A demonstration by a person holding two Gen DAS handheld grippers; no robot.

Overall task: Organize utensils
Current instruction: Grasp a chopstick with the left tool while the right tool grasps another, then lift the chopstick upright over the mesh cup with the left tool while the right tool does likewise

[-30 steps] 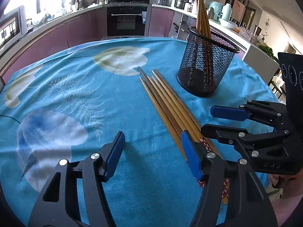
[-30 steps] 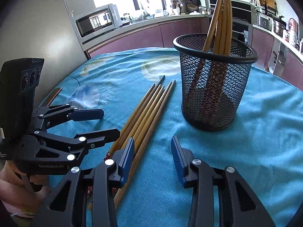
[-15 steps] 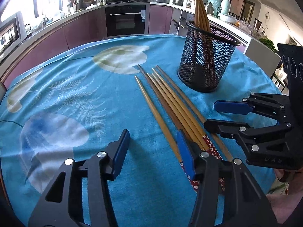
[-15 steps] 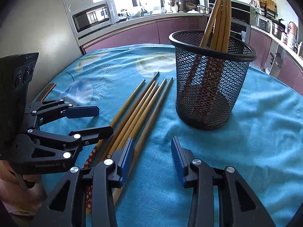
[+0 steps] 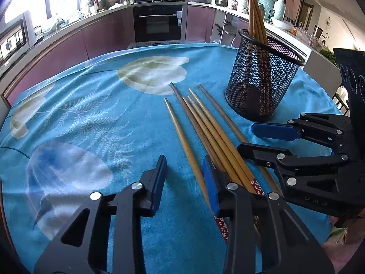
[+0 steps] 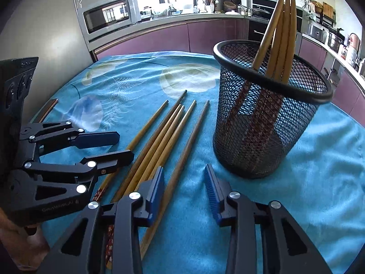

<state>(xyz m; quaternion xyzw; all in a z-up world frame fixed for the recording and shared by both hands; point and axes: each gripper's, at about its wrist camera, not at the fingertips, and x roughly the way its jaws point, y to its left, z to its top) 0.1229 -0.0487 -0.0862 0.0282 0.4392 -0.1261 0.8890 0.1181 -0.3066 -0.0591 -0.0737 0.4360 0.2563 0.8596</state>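
Note:
Several wooden chopsticks (image 5: pixel 205 123) lie side by side on the blue tablecloth, also in the right wrist view (image 6: pixel 159 137). One chopstick (image 5: pixel 182 134) lies a little apart on the left. A black mesh holder (image 5: pixel 262 84) stands upright behind them with a few chopsticks in it; it also shows in the right wrist view (image 6: pixel 267 123). My left gripper (image 5: pixel 184 171) is open and empty, its jaws straddling the separate chopstick. My right gripper (image 6: pixel 184 178) is open and empty over the rightmost chopstick (image 6: pixel 189 139).
The table is round with a blue cloth (image 5: pixel 91 118); its edge falls away on the right (image 6: pixel 342 118). Kitchen counters, an oven (image 5: pixel 157 22) and a microwave (image 6: pixel 107 13) stand behind.
The left gripper shifted left and back, its jaws now around the leftmost chopstick, which has parted from the bundle. The right gripper moved slightly forward toward the holder.

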